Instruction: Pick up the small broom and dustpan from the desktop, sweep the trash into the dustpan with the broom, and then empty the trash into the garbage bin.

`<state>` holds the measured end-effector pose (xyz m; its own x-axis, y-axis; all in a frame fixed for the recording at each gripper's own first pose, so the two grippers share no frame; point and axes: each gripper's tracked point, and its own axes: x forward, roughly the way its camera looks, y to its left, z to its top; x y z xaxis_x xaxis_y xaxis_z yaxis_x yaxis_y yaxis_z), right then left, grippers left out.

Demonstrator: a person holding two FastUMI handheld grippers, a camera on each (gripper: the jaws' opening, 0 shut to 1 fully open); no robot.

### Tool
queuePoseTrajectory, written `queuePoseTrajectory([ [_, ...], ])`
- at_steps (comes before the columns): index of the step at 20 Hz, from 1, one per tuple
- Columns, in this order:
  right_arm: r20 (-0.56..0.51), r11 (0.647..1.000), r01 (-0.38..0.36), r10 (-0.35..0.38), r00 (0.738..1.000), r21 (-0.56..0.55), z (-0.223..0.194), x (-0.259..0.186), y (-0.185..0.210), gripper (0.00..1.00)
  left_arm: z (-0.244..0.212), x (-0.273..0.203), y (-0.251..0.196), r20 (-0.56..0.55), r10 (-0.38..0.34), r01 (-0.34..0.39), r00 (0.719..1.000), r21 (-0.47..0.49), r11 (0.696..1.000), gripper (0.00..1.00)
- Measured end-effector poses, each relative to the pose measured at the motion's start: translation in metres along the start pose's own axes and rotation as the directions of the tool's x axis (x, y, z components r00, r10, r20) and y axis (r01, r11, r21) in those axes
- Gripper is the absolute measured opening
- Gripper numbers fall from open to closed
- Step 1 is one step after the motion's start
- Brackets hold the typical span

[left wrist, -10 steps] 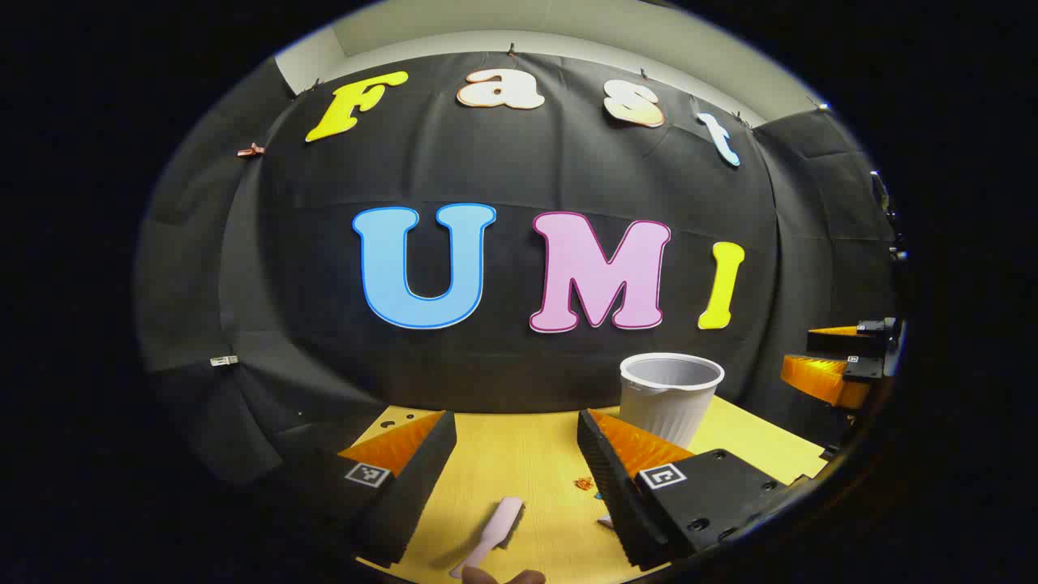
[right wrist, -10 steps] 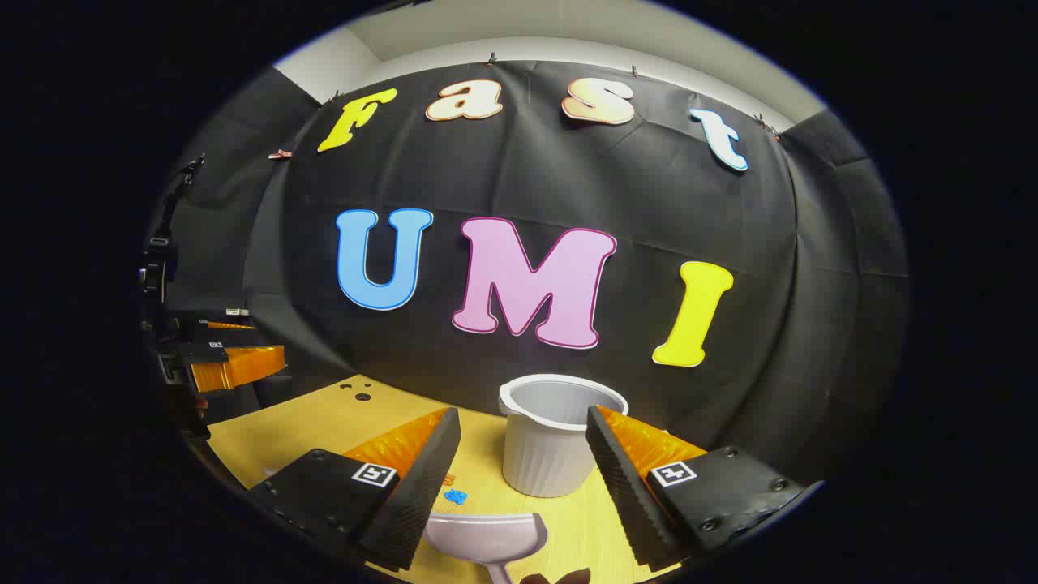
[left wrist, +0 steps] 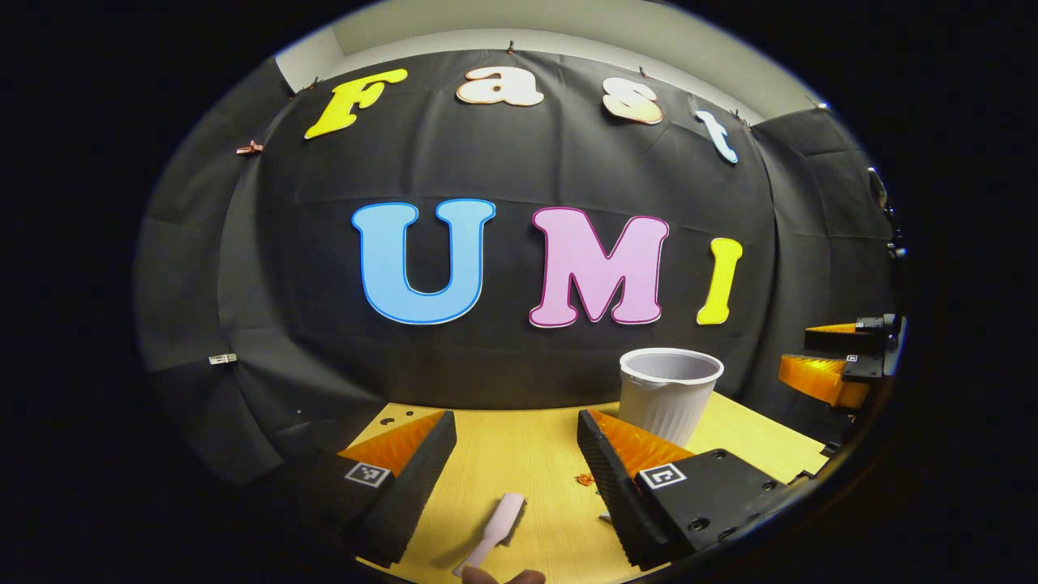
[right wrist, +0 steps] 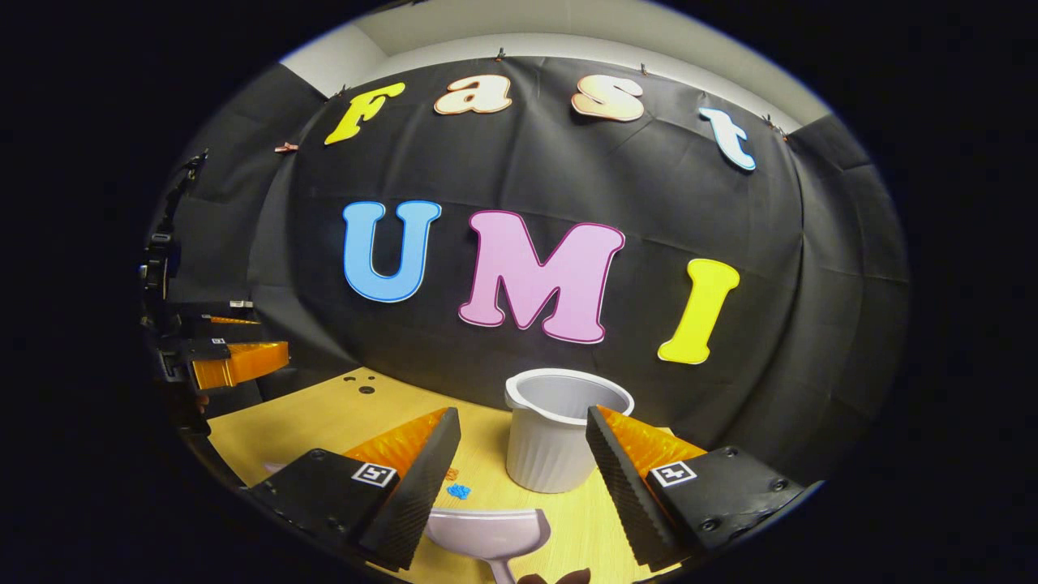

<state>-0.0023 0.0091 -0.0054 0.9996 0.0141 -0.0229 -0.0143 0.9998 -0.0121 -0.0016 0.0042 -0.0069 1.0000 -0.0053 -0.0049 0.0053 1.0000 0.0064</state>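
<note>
Since the prior frame, little changed: in the right gripper view the bin and dustpan sat slightly lower and the wall a bit higher, i.e. your right tool had tipped up a touch; the left gripper view was nearly unchanged.

Left tool [left wrist: 516, 454]: fingers spread wide, nothing between them, held above the tabletop [left wrist: 519, 438]. You had the small broom [left wrist: 496, 532] lying flat on the tabletop just below and between the fingers, handle toward the cam, not gripped. A few trash bits [left wrist: 584, 480] lay just beside the right finger. The garbage bin [left wrist: 670, 391] stood upright farther back, to the right. Your other tool showed at far right, clear of the tabletop.

Right tool [right wrist: 523, 458]: fingers also spread, holding nothing. The dustpan [right wrist: 488, 531] lay on the tabletop between the fingers, open mouth facing the bin, handle toward the cam, untouched. Trash bits [right wrist: 459, 490] lay just ahead of its lip, near the left finger. The bin stood upright beyond the dustpan, apart from it.
</note>
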Motion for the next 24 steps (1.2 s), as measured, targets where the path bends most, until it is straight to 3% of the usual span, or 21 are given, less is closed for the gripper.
queuePoseTrajectory([
  [9, -0.037, 1.0, -0.016, 0.016, 0.999, -0.007, -0.008, -0.002, 0.003, 0.98, -0.004, 0.001, 0.004, -0.007, -0.009, 0.009, 1.0, 0.005, 1.0, 0.95],
  [11, -0.083, 0.999, -0.036, 0.035, 0.996, -0.008, -0.021, -0.003, 0.006, 0.97, -0.005, 0.002, 0.006, -0.01, -0.008, 0.008, 1.0, 0.007, 1.0, 0.95],
  [13, -0.196, 0.997, -0.077, 0.074, 0.978, -0.005, -0.051, -0.006, 0.01, 0.97, -0.008, 0.001, 0.008, -0.018, -0.006, 0.006, 1.0, 0.007, 1.0, 0.95],
  [16, -0.387, 0.991, -0.132, 0.126, 0.914, 0.012, -0.106, -0.02, 0.014, 0.97, -0.018, -0.001, 0.011, -0.031, -0.007, 0.007, 0.999, 0.001, 1.0, 0.95],
  [20, -0.621, 0.988, -0.147, 0.144, 0.77, 0.047, -0.186, -0.038, 0.017, 0.96, -0.027, -0.001, 0.014, -0.044, -0.005, 0.005, 0.999, 0.01, 1.0, 0.95],
  [24, -0.77, 0.987, -0.147, 0.141, 0.622, 0.063, -0.253, -0.046, 0.013, 0.95, -0.034, -0.002, 0.017, -0.058, 0.002, -0.002, 0.998, 0.015, 1.0, 0.95],
])
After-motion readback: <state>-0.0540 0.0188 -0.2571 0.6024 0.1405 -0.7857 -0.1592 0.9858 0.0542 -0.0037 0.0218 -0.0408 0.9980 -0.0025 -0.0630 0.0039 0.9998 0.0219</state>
